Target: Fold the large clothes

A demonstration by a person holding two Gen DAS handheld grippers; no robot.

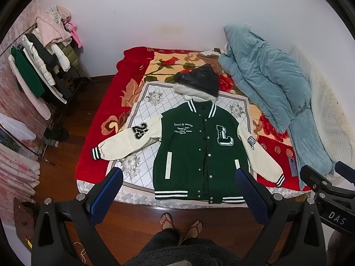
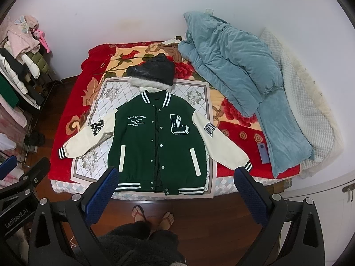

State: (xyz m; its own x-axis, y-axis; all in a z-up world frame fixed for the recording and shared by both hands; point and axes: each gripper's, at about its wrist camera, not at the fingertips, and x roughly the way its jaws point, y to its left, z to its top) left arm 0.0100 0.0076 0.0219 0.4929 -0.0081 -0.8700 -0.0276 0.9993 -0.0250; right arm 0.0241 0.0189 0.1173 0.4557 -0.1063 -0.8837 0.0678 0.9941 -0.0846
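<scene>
Jacket spread flat on the bed, both grippers wide open and empty.

The jacket (image 1: 199, 153) lies front-up on a mat (image 1: 142, 110), just beyond the left gripper (image 1: 179, 177) fingers (image 1: 111, 190). In the right view its hem lies between the right gripper (image 2: 177, 177) fingers (image 2: 104, 190). A blue quilt (image 2: 239, 71) lies to their right.

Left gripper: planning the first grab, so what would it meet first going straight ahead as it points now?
Probably the green jacket front, near its hem: the open left gripper frames it, with nothing between. Depth is uncertain.
</scene>
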